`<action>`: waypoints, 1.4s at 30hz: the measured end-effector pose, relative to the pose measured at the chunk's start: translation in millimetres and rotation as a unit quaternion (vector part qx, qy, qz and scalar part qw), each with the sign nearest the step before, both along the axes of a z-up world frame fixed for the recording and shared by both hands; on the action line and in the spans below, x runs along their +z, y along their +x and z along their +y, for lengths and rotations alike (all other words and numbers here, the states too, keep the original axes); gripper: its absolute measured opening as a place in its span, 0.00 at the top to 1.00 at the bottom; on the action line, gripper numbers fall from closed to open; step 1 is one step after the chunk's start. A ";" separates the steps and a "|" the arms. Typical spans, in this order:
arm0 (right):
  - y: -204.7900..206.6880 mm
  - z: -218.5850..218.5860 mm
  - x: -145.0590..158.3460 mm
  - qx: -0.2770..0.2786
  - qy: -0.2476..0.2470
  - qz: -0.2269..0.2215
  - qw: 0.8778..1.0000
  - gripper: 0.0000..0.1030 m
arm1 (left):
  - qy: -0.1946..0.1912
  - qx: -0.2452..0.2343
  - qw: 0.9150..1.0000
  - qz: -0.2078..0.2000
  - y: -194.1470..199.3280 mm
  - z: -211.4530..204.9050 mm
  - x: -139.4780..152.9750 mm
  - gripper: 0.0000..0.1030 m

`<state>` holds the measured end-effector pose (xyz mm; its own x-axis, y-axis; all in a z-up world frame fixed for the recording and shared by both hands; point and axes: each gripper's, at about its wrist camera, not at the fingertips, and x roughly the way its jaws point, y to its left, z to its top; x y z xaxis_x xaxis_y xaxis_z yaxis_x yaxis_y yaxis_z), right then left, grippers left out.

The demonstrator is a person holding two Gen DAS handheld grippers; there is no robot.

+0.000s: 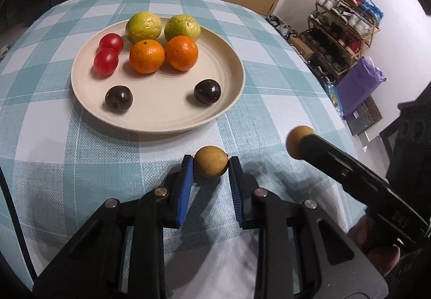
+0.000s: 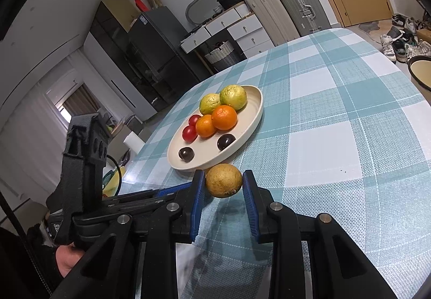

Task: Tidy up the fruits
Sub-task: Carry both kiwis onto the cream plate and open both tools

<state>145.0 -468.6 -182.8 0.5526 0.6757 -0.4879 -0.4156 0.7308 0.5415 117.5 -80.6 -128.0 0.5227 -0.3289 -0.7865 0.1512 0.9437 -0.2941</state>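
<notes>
A cream plate [image 1: 226, 99] on the checked tablecloth holds two green-yellow guavas [image 1: 144, 27], two oranges [image 1: 146, 56], two red tomatoes [image 1: 105, 61] and two dark plums [image 1: 207, 91]. My left gripper [image 1: 211, 164] is shut on a small brown fruit [image 1: 211, 161], just in front of the plate. My right gripper [image 2: 223, 183] is shut on a second brown fruit [image 2: 223, 180], held above the cloth near the plate [image 2: 253, 121]. This fruit also shows in the left wrist view [image 1: 296, 141], to the right of the left gripper.
The table [image 2: 336, 115] is covered in a teal and white checked cloth. A shoe rack [image 1: 342, 37] and a purple bag [image 1: 358, 83] stand beyond the table's right edge. Suitcases [image 2: 291, 8], drawers and a fridge stand behind the table.
</notes>
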 end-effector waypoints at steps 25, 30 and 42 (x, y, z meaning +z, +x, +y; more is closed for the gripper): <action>39.5 68.3 27.3 0.034 -0.061 -0.012 0.997 0.72 | -0.064 0.032 0.997 -0.033 36.3 80.2 42.9 0.77; 55.4 82.5 28.8 0.041 -0.068 -0.011 0.997 0.72 | -0.071 0.030 0.997 -0.022 54.8 80.4 38.3 0.77; 84.0 92.3 26.7 0.043 -0.080 0.002 0.996 0.72 | -0.079 0.026 0.996 0.004 84.1 78.0 24.4 0.77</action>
<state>229.0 -376.3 -156.1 0.4943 0.6334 -0.5953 -0.4787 0.7700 0.4218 201.6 -2.6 -103.6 0.5367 -0.4217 -0.7308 0.0996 0.8918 -0.4414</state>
